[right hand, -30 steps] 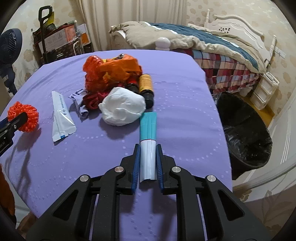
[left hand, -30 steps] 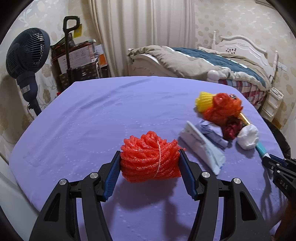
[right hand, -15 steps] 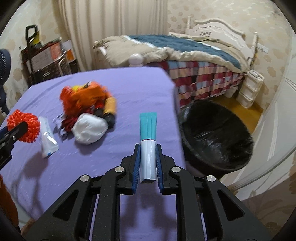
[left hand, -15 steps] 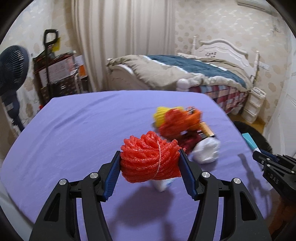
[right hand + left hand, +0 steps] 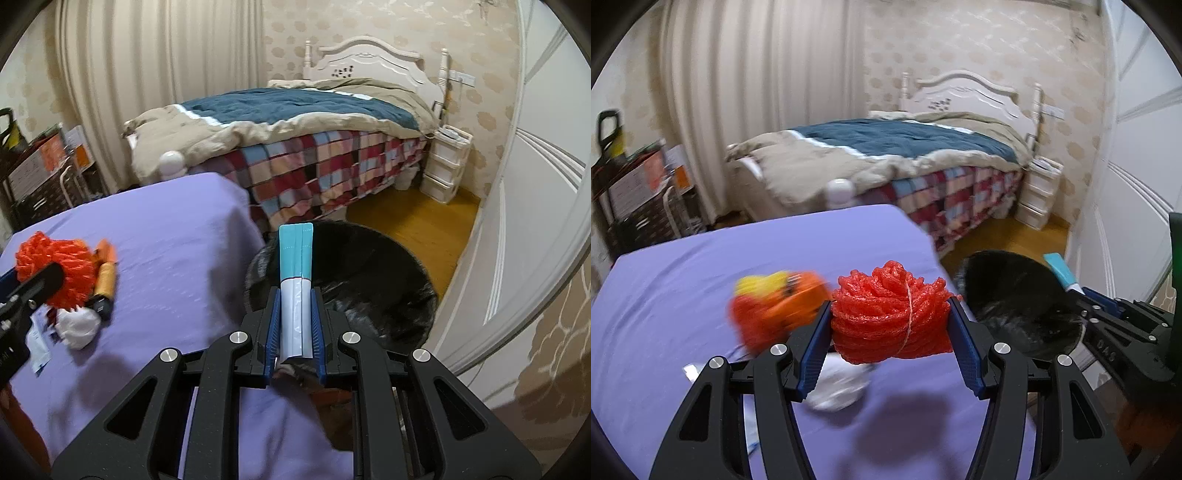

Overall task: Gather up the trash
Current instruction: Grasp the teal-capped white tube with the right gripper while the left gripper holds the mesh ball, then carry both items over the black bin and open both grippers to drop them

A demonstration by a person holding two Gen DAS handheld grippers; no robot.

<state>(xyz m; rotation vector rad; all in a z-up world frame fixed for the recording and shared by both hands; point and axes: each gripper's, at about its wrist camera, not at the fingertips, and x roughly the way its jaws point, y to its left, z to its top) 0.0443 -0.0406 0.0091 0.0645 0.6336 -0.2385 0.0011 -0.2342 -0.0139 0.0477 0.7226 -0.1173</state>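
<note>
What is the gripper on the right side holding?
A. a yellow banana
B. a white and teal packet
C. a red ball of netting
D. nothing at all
B. In the right wrist view the right gripper is shut on a flat white and teal packet that sticks out over the black bin; the red ball of netting sits in the left gripper instead.

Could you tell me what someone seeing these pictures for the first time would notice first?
Probably the bright red foam net bundle clamped in the left gripper, above the purple table. Next, the teal-and-white packet pinched in the right gripper, its tip pointing toward the black-lined trash bin on the floor beside the table. More trash lies on the table.
</note>
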